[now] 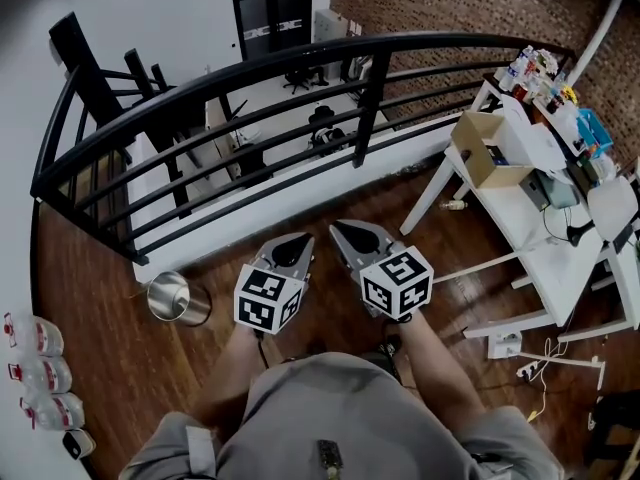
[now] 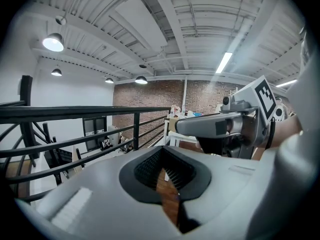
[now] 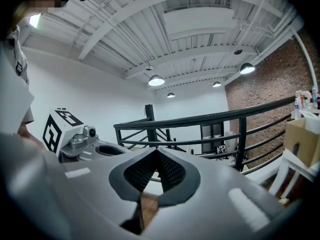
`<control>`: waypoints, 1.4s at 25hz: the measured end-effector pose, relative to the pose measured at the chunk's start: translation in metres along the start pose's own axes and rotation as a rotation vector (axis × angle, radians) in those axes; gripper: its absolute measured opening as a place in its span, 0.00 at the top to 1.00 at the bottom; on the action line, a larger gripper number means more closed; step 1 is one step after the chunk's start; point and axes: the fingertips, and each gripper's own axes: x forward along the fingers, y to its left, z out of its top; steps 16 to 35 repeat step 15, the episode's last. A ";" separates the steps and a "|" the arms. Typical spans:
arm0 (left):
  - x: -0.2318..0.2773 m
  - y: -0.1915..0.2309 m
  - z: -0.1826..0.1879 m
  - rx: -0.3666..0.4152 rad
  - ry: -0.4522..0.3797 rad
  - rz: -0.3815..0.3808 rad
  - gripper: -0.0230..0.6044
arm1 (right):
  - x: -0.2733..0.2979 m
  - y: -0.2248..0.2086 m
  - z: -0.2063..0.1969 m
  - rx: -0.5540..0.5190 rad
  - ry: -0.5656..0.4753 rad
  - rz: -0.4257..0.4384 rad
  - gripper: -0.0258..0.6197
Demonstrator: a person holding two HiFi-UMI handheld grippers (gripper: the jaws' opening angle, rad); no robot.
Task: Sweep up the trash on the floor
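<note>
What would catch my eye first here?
Two grey claws, the left claw and right claw, sit shut and empty side by side at the centre. A curved black railing sweeps ahead of them; a cluttered white table stands right, a metal bin left.

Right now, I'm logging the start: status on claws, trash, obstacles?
Left claw shut, empty. Right claw same. No broom in view, trash unclear. Railing ahead, metal bin left.

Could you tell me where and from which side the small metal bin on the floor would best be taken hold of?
Probably by its rim, from above: the metal bin seems to stand upright with its open mouth facing up, so the fingers could straddle its thin wall, one inside and one outside.
</note>
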 end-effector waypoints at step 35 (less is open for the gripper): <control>-0.001 -0.008 0.001 -0.010 -0.016 0.001 0.95 | -0.007 -0.001 0.000 0.002 -0.007 -0.010 0.96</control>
